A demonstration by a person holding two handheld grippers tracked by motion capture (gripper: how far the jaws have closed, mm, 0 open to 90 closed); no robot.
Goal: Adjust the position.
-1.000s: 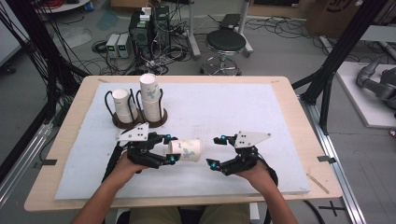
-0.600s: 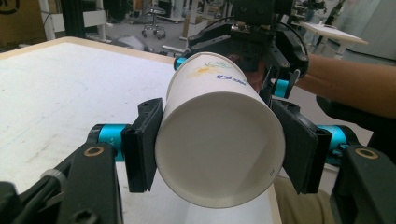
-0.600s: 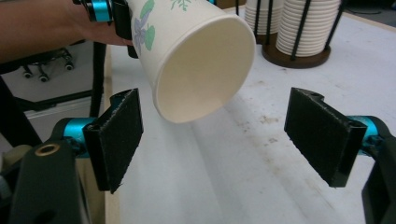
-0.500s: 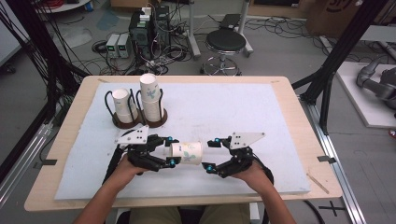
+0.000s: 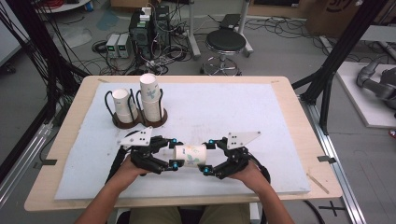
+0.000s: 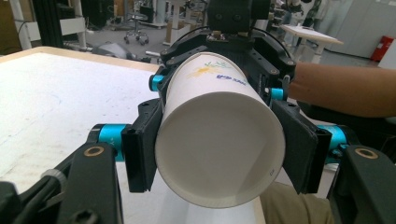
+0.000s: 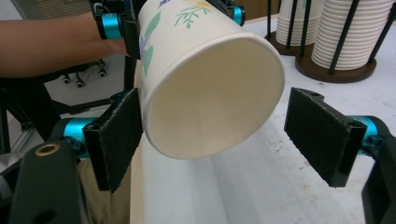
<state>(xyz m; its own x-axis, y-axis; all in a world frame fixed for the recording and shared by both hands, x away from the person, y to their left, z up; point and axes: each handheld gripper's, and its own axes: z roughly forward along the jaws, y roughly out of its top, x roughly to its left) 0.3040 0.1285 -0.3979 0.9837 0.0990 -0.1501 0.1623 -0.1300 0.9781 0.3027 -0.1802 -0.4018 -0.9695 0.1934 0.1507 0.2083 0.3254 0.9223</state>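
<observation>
Cup [image 5: 190, 155] lies sideways in the air, just above the surface [image 5: 243, 112], between both grippers. Left gripper [image 5: 173, 153] fingers are clamped on one end; right gripper [image 5: 207, 156] fingers straddle the other end, open, one pad [image 7: 116, 135] near the wall, the other apart. Risks: thin paper crushes if the right closes hard; an early left release drops the cup. Holders [image 5: 139, 120] sit beyond the cup, well apart.

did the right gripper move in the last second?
Yes. In the high view the right gripper shifted left toward the paper cup, judged against the cup holder.
</observation>
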